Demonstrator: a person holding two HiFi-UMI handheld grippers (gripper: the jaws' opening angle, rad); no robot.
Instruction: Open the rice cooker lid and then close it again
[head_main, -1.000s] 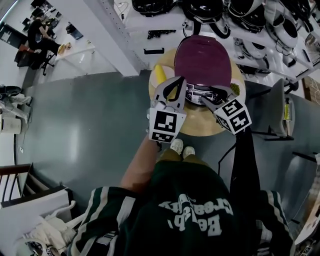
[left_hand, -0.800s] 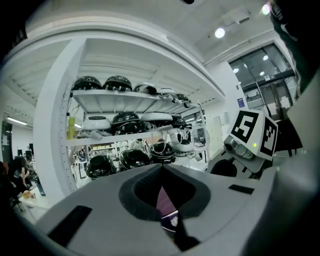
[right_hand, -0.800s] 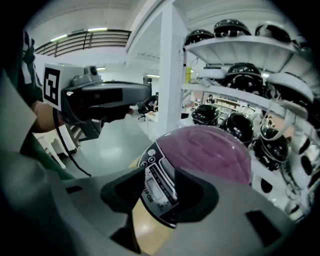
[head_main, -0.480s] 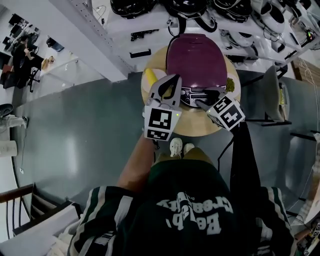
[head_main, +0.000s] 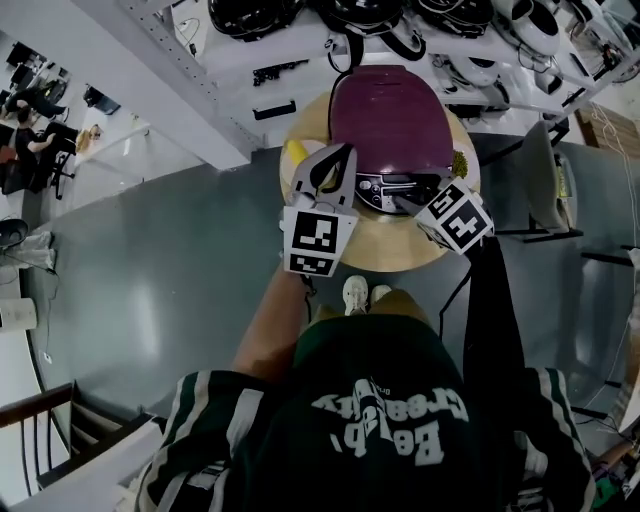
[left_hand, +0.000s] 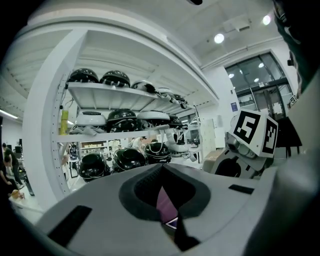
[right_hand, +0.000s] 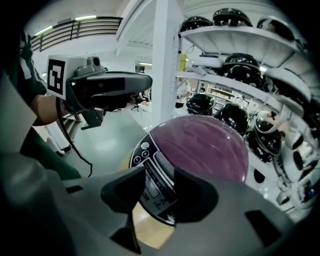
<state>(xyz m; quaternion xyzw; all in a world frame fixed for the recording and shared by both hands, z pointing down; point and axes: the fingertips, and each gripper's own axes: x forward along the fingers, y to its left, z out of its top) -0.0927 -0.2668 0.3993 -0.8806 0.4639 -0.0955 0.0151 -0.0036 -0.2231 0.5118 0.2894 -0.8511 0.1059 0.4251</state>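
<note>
The rice cooker has a purple domed lid that lies closed, and it stands on a round wooden table. Its dark control panel faces me. My left gripper hovers at the cooker's front left with its jaws together and nothing held; only a purple sliver of the cooker shows past them. My right gripper is at the front of the panel. In the right gripper view its jaws stand a little apart, framing the panel without gripping it. The left gripper shows there at upper left.
White shelves with several dark helmets stand just behind the table. A yellow object and a small greenish thing lie on the table beside the cooker. A chair stands to the right. Grey floor lies to the left.
Both grippers have stayed at the cooker's front, with the head view shifting slightly. The lid remains closed.
</note>
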